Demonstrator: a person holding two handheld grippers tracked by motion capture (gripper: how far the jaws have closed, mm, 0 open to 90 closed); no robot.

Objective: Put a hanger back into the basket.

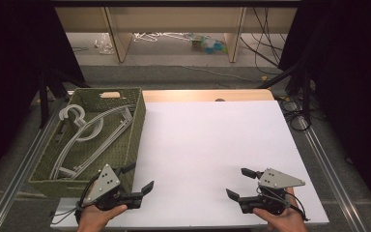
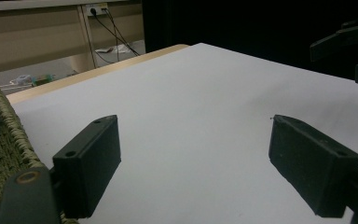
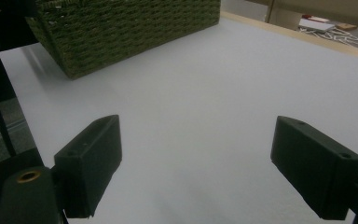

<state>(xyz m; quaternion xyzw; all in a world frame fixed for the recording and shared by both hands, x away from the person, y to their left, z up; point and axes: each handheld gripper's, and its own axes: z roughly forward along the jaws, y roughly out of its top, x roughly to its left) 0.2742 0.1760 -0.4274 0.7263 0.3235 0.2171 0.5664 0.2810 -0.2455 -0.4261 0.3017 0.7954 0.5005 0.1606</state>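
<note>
Left tongs [image 1: 138,179] held low over the white counter [image 1: 212,145], just beside the near right corner of the green woven basket [image 1: 125,145]. Jaws wide apart, nothing between them; bare counter between the pads in the left gripper view. Grey three-cornered plate on top, tilted toward the basket. Left hand [image 1: 99,215] wrapped round the body from below, forearm entering at the near edge of the counter, jaws pointing away from the person and slightly inward.

Right tongs [image 1: 241,183] well to the right of the basket, near the front edge of the counter. Jaws spread to full width, empty; bare counter between them in the right gripper view, basket wall beyond. Right hand [image 1: 278,217] gripping from below, jaws aimed left toward the basket.

Grey plastic clothes hangers [image 1: 84,133] lying stacked inside the basket, hooks toward its far left corner. Neither tongs touching the hangers or the basket.
</note>
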